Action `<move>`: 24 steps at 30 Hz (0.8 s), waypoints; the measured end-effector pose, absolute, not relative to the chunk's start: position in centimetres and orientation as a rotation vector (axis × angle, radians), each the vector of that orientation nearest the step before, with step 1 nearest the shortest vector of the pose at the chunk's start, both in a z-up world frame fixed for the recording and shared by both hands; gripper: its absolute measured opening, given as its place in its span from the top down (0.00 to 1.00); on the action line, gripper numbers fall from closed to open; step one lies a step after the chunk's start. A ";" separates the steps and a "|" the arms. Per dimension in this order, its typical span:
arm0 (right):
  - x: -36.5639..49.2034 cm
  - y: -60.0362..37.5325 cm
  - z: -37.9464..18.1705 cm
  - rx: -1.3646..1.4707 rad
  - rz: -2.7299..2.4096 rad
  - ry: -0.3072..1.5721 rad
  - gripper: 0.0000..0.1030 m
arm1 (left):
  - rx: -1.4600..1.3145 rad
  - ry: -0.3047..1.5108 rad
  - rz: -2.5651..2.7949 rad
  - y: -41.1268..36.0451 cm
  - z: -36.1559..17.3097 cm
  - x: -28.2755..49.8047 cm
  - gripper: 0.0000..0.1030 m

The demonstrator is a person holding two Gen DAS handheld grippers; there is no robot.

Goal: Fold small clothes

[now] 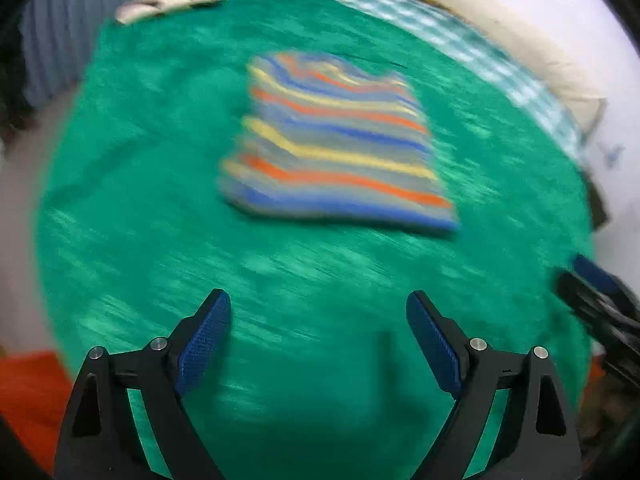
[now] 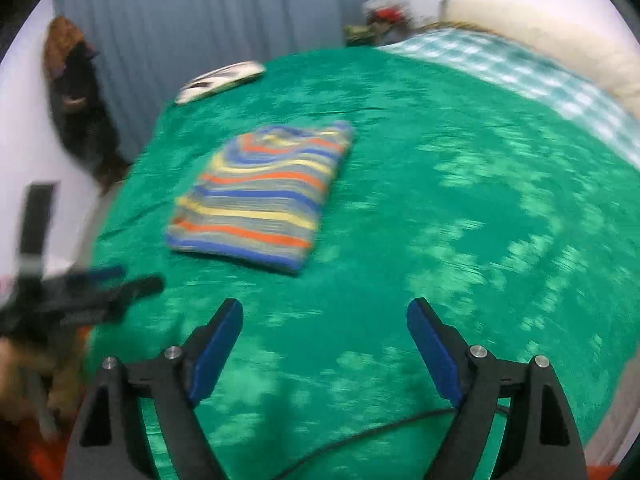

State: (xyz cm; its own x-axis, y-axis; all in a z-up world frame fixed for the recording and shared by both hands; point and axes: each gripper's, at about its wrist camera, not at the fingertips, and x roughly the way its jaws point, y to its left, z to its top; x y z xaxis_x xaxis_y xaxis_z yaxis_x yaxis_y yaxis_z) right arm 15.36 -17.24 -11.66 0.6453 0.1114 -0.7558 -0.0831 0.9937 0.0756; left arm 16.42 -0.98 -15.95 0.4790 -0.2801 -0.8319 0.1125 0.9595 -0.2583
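Note:
A small striped garment (image 1: 336, 144), with blue, orange, yellow and grey bands, lies folded into a flat rectangle on the green bedspread (image 1: 160, 208). It also shows in the right wrist view (image 2: 260, 200). My left gripper (image 1: 318, 320) is open and empty, held above the bedspread well short of the garment. My right gripper (image 2: 324, 324) is open and empty, to the right of the garment and nearer than it. The right gripper's blurred body (image 1: 600, 300) shows at the left view's right edge. The left gripper (image 2: 92, 284) shows blurred at the right view's left edge.
A pale pillow (image 1: 168, 2) lies at the bed's far left corner. A checked teal blanket (image 1: 460, 36) and a cream bolster (image 1: 532, 48) run along the far right side. A clutter pile (image 2: 380, 16) sits behind the bed. A black cable (image 2: 360, 436) crosses near the right gripper.

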 end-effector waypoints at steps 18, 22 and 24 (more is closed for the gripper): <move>18.3 -18.5 -19.4 -0.007 -0.038 0.944 0.00 | 0.078 0.974 -0.221 -5.7 -19.6 18.4 0.00; 18.4 -18.4 -19.6 -0.011 -0.041 0.935 0.00 | 0.080 0.973 -0.218 -5.6 -20.1 18.0 0.00; 18.5 -18.2 -19.7 -0.015 -0.043 0.936 0.00 | 0.081 0.973 -0.218 -5.5 -20.0 18.1 0.00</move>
